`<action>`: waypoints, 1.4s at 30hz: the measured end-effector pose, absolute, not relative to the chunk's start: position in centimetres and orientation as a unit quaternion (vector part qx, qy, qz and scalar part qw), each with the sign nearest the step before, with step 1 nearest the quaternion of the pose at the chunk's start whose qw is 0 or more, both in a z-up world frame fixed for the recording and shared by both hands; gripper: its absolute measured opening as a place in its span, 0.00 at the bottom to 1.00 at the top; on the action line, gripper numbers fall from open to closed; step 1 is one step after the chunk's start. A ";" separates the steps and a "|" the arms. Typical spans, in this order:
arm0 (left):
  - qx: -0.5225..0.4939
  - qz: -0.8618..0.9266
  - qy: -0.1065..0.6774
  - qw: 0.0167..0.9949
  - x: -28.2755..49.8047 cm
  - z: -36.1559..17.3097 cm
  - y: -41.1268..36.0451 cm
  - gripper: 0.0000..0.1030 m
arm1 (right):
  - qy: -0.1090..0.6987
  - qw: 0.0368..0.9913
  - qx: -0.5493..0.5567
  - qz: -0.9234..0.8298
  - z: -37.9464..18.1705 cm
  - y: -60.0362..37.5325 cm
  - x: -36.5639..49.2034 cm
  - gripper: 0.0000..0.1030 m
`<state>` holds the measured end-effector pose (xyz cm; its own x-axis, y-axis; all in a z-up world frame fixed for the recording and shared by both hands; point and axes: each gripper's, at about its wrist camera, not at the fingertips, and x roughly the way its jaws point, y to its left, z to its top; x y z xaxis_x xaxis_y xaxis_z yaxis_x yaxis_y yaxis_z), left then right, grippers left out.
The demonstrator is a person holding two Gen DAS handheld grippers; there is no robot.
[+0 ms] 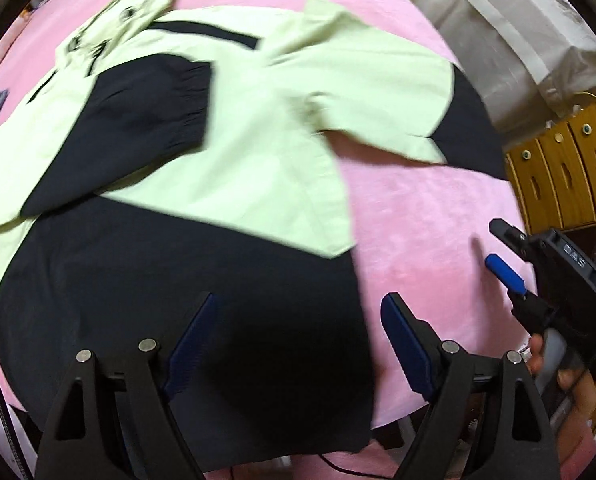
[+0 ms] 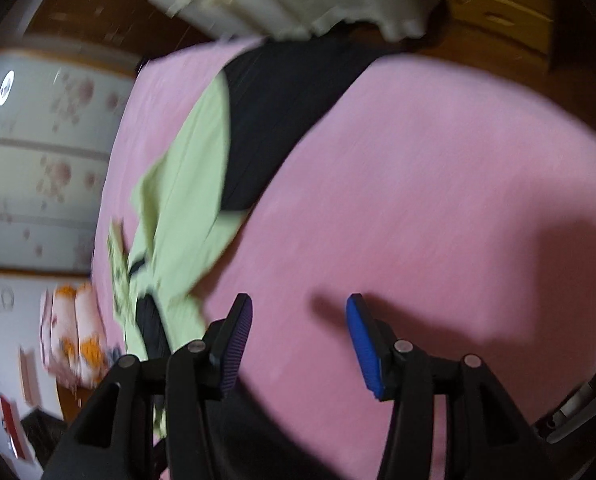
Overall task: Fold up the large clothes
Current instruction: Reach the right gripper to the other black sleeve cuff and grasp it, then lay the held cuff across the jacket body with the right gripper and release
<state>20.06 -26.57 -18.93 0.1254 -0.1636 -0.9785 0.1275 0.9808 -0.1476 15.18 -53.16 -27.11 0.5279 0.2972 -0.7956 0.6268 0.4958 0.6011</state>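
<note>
Left wrist view looks down on a light green and black long-sleeved jacket (image 1: pixel 226 152) spread across a soft pink plush blanket (image 1: pixel 418 208) that covers the whole work surface. The black lower part of the garment lies nearest the camera, one black-cuffed sleeve is folded over the green chest, and the other sleeve stretches toward the right edge. The left gripper (image 1: pixel 298 344) hangs above the black hem with its blue-padded jaws wide apart and nothing between them.

At the right, the right gripper (image 1: pixel 498 248) is over bare blanket, held by a hand (image 1: pixel 570 384); its jaws stand apart and empty, which the right wrist view confirms, the pads (image 2: pixel 362 340) framing only pink fabric.

Around the surface sit a wooden cabinet with slotted drawers (image 1: pixel 570 168), a crumpled beige cloth (image 1: pixel 498 40), a white floral-patterned wall or cupboard (image 2: pixel 42 160) and an orange-and-white patterned bundle (image 2: pixel 74 332), blurred.
</note>
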 end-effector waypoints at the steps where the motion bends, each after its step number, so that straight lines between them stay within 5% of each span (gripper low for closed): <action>1: -0.019 -0.100 0.656 0.748 20.3 -18.9 -27.3 0.80 | 0.466 0.726 0.491 -0.120 -27.3 -54.2 15.4 0.48; 18: -0.035 -0.058 0.669 0.740 24.1 -20.1 -29.5 0.80 | 0.387 0.691 0.584 -0.177 -31.9 -65.7 22.1 0.47; 22: -0.051 -0.040 0.667 0.742 24.7 -20.3 -28.3 0.80 | 0.386 0.672 0.594 -0.215 -32.7 -66.6 22.7 0.13; 26: -0.060 -0.028 0.660 0.748 24.9 -20.1 -26.8 0.80 | 0.351 0.664 0.627 -0.207 -32.7 -66.8 22.0 0.03; 42: -0.051 -0.030 0.622 0.781 25.1 -18.3 -15.9 0.80 | 0.217 0.867 0.425 -0.142 -14.2 -56.9 24.2 0.03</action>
